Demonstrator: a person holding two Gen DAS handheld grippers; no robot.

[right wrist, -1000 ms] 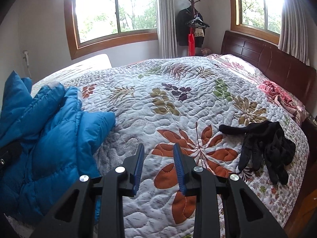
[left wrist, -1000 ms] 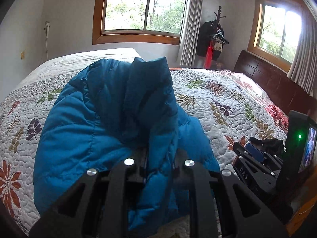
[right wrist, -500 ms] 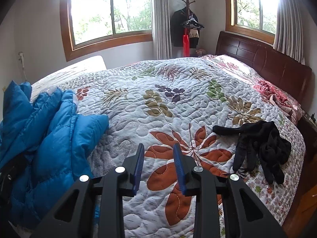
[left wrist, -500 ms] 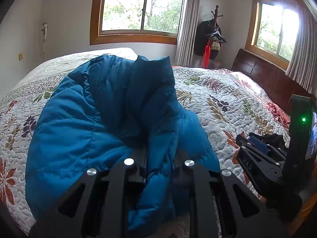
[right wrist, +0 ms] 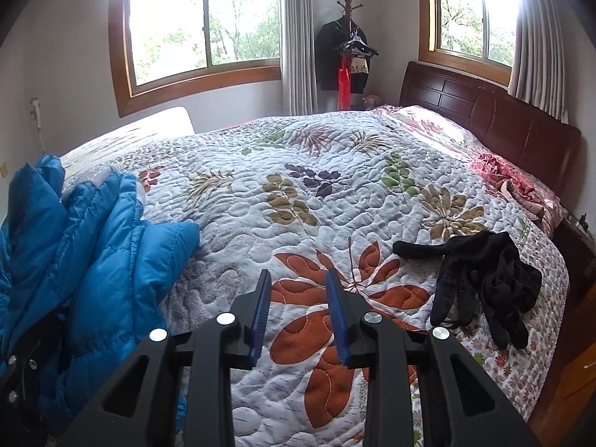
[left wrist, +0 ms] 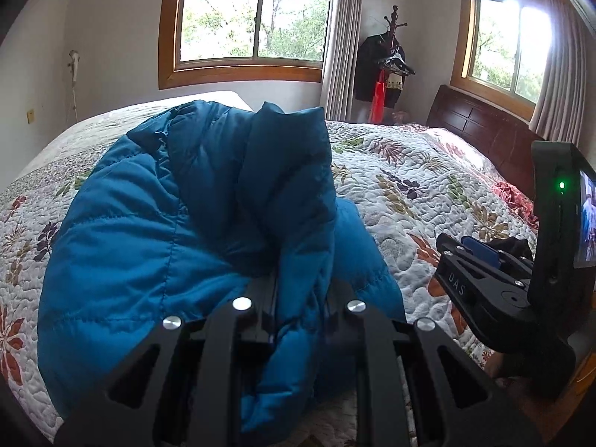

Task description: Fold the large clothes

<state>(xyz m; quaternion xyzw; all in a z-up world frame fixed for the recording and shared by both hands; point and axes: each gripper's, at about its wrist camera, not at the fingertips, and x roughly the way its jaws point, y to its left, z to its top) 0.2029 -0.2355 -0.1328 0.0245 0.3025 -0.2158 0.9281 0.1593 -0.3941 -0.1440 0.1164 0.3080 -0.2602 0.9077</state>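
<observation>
A large blue puffer jacket (left wrist: 156,231) lies bunched on the flowered quilt (right wrist: 335,193) of the bed. My left gripper (left wrist: 298,294) is shut on a thick fold of it, and the fabric wells up between and over the fingers and hides their tips. In the right wrist view the jacket (right wrist: 97,260) fills the left side. My right gripper (right wrist: 298,279) stands open above the quilt to the right of the jacket, with nothing between its blue pads (right wrist: 260,309). The left wrist view shows the right gripper (left wrist: 465,260) at its right edge.
A black garment (right wrist: 484,283) lies crumpled on the quilt near the bed's right edge. The dark wooden headboard (right wrist: 484,119) stands at the far right, with a pink pillow (right wrist: 514,182) below it. A coat stand (right wrist: 348,48) occupies the corner between two windows.
The held jacket has come up slightly and fills more of the left wrist view. The right gripper has stayed where it was, still open.
</observation>
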